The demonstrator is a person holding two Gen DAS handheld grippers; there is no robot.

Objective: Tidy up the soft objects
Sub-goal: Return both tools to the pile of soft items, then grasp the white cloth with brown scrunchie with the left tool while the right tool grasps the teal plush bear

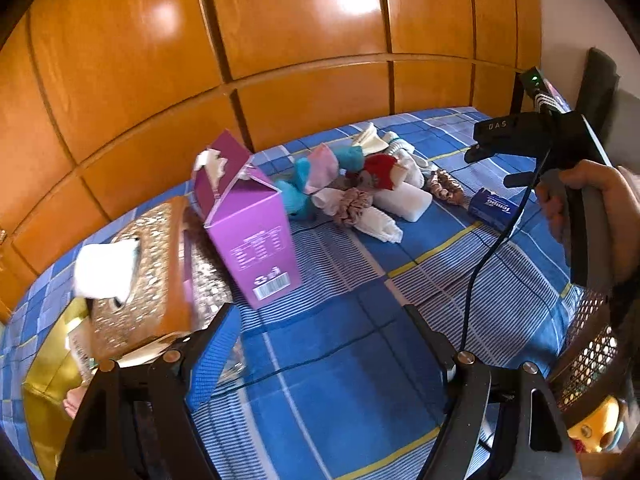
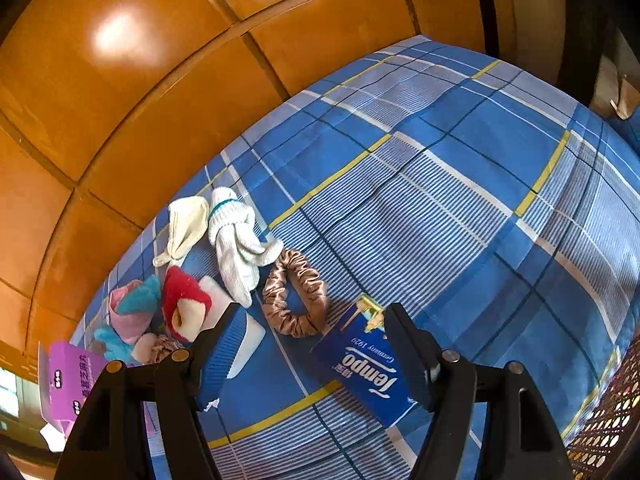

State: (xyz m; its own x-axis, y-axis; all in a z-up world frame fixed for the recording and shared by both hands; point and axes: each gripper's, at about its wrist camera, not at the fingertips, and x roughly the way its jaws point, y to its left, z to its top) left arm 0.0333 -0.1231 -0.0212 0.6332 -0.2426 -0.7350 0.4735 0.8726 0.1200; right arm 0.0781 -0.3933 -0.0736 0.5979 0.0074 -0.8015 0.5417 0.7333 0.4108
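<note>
Lying in a loose heap on the blue plaid bed (image 2: 460, 200), near the wooden wall (image 1: 280, 40), are the soft things: a white glove (image 2: 236, 248), a cream sock (image 2: 186, 224), a red sock (image 2: 182, 300), a pink and teal piece (image 2: 134, 308), a white foam block (image 1: 404, 200) and a brown scrunchie (image 2: 296, 296). A second, paler scrunchie (image 1: 354, 206) sits in the heap toward the purple box.

Left gripper (image 1: 324, 348) hangs released over bare bedsheet, its jaws wide apart with nothing between them. Just left of its left finger stands a glittery tissue box (image 1: 148, 272) with a tissue (image 1: 106, 268) sticking out; a purple carton (image 1: 252, 236) stands beside it, lid flap raised.

Right gripper (image 2: 308, 348) is also released, jaws spread on either side of a blue Tempo tissue pack (image 2: 368, 372) that lies on the bed; the pads do not press it. A hand (image 1: 588, 204) holds this gripper's handle in the left view. A dark mesh basket (image 1: 588, 364) sits at the right edge.
</note>
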